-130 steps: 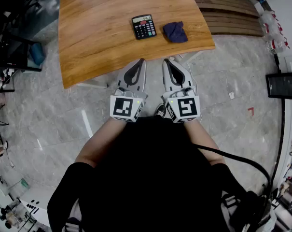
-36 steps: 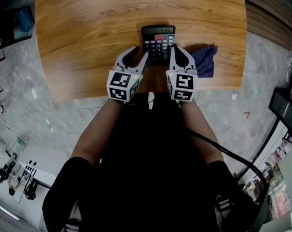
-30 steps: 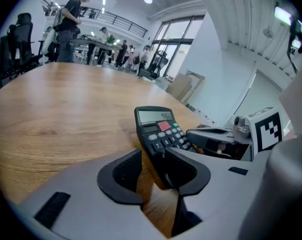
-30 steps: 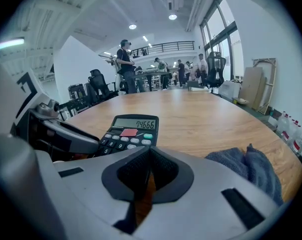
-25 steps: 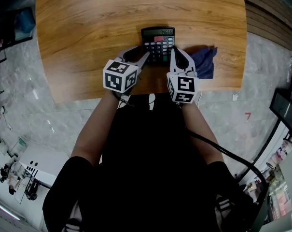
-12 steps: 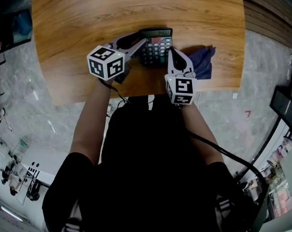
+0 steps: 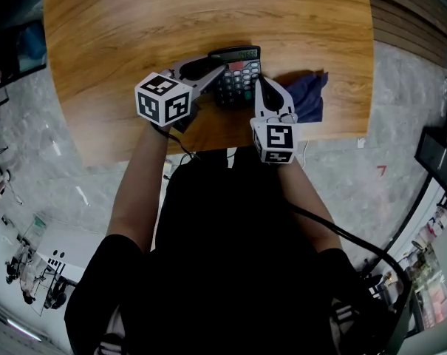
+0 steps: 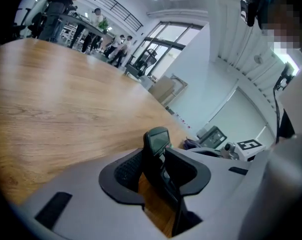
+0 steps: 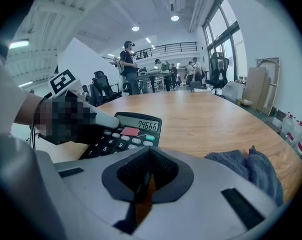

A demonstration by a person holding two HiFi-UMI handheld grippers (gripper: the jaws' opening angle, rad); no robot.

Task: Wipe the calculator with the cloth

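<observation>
Left gripper (image 7: 217, 68): reached in from 9 o'clock of the calculator. Its jaws were nearly together and clamped on the calculator's left edge, one pad over the keys and one beneath.
Calculator (image 7: 238, 71): lay on the table (image 7: 134, 21) near its front edge, at 12 o'clock of the person. In the left gripper view its display end (image 8: 157, 140) stood up between the pads. It seemed tipped rather than flat, though whether any edge had left the wood could not be told.
Right gripper (image 7: 258, 82): jaws fully together with nothing between them. It hung just short of the calculator's near right corner, pointing to 12 o'clock.
Cloth (image 7: 306, 97): a dark blue bundle at 3 o'clock of the calculator, just beside the right gripper and untouched.
Stage, as judged: the calculator was secured, the cloth was not yet picked up, and no wiping had been done.
Risk, as judged: the hold was on one thin edge only, so wiping pressure on the far side could pivot the calculator or pull it out of the pads. The closed right jaws had to open first, or they would only push the cloth towards the table's 3 o'clock edge.
</observation>
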